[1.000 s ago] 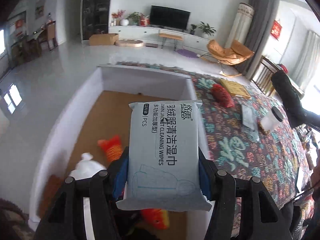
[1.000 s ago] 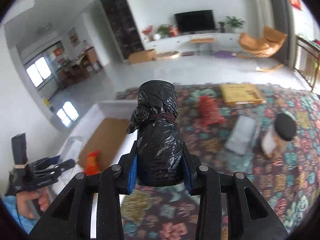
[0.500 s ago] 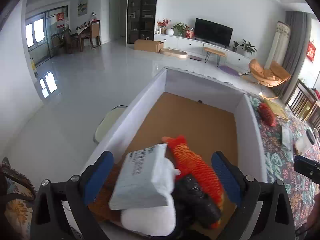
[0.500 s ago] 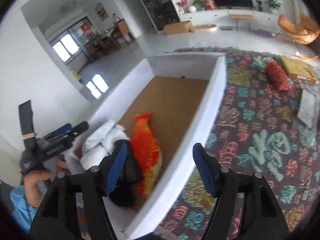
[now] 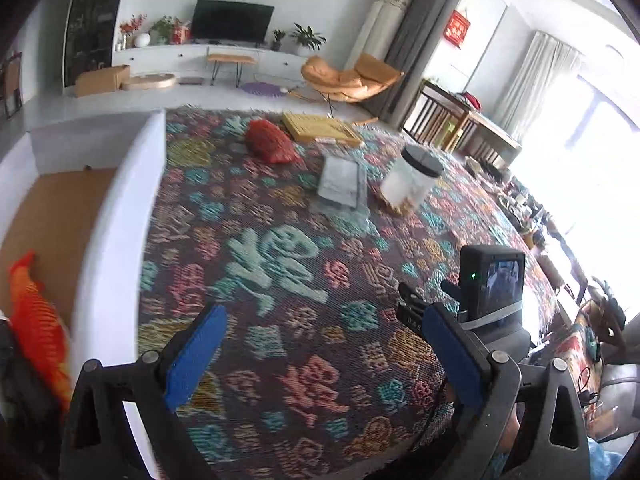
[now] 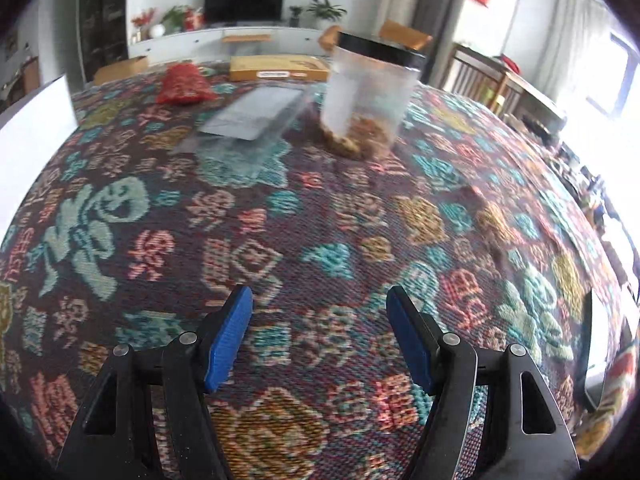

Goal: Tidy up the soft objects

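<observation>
My left gripper (image 5: 320, 350) is open and empty above the patterned tablecloth (image 5: 280, 280), beside the white box (image 5: 116, 208). An orange plush fish (image 5: 36, 328) lies inside the box at the left edge. My right gripper (image 6: 319, 332) is open and empty over the cloth; its body also shows in the left wrist view (image 5: 480, 304). Farther on the cloth lie a red soft pouch (image 5: 270, 142) (image 6: 182, 85), a grey flat pack (image 5: 340, 180) (image 6: 256, 114) and a clear jar with a black lid (image 5: 412, 180) (image 6: 370, 92).
A flat yellow box (image 5: 320, 128) (image 6: 278, 68) lies at the table's far edge. The box has a brown cardboard floor (image 5: 52, 208) and tall white walls. A living room with a TV and an orange chair lies beyond.
Both grippers let go of their loads in the box: the wipes pack from the left, the black bag from the right. Both have since swung right, out over the tablecloth.
</observation>
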A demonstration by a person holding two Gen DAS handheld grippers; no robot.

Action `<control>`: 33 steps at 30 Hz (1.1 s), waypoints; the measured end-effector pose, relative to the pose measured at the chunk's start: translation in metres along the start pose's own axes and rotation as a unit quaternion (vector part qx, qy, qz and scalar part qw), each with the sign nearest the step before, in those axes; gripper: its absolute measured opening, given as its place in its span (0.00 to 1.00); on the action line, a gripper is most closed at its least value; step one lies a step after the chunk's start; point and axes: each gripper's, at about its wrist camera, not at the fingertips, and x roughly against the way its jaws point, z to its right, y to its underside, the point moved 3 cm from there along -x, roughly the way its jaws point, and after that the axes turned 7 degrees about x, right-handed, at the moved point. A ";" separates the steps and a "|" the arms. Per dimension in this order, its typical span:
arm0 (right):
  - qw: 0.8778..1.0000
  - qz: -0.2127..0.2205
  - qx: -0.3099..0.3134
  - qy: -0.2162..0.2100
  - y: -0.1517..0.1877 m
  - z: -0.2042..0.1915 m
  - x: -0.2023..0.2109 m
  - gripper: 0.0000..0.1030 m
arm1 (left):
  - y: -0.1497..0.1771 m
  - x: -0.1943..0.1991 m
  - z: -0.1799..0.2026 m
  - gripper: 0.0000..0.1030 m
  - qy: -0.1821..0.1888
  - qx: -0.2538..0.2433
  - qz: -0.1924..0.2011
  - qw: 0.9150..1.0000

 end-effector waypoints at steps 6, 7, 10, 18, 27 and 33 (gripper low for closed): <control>1.000 -0.008 -0.015 0.001 0.001 0.006 -0.007 0.71 | 0.005 -0.094 -0.007 0.95 -0.076 -0.009 -0.027 0.997; 1.000 -0.006 -0.017 0.001 0.001 0.007 -0.007 0.71 | 0.001 -0.104 -0.015 0.95 -0.093 -0.012 -0.020 0.995; 1.000 -0.005 -0.020 0.000 0.003 0.005 -0.007 0.71 | -0.009 -0.130 -0.032 0.95 -0.129 -0.024 -0.008 0.991; 0.998 -0.012 -0.060 -0.025 0.008 0.016 -0.012 0.79 | -0.005 -0.152 -0.058 1.00 -0.168 -0.044 -0.016 0.985; 0.998 -0.012 -0.063 -0.026 0.010 0.015 -0.012 0.80 | -0.005 -0.153 -0.058 1.00 -0.170 -0.045 -0.016 0.984; 0.998 -0.012 -0.063 -0.026 0.010 0.016 -0.012 0.80 | -0.005 -0.153 -0.058 1.00 -0.170 -0.045 -0.016 0.984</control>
